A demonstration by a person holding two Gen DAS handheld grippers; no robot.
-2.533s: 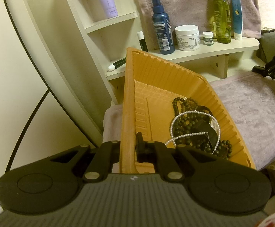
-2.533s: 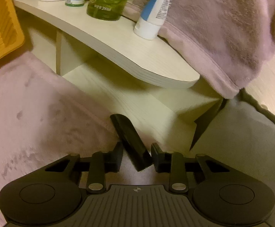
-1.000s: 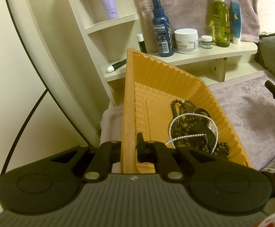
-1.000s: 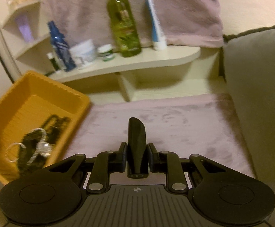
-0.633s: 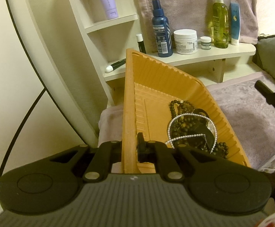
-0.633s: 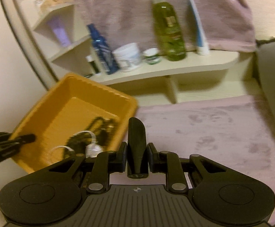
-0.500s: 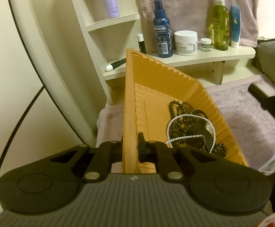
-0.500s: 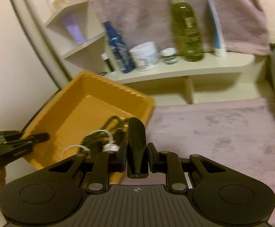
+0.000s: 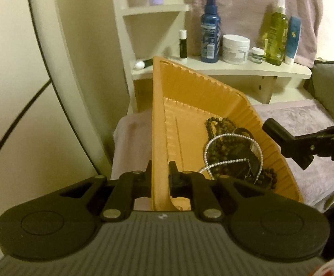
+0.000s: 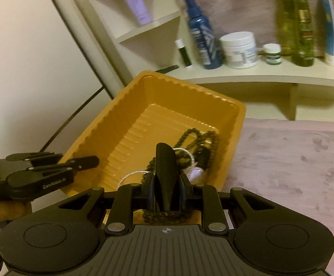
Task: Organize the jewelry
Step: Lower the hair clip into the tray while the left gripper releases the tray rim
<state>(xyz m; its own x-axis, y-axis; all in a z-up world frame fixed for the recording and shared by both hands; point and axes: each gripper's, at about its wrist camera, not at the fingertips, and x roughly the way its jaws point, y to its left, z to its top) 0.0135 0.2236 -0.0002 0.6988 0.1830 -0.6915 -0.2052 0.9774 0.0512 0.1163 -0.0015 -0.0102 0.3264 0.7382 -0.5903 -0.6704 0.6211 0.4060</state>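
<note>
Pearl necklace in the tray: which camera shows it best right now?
The left wrist view. The pearl necklace loops in full over the dark beads in the orange tray. In the right wrist view, the right gripper and its black piece hide most of it.

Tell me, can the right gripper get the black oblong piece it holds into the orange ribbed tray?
Probably yes. The right gripper, shut on the black oblong piece, hangs above the orange ribbed tray, whose top is open; the left gripper only clamps one wall.
</note>
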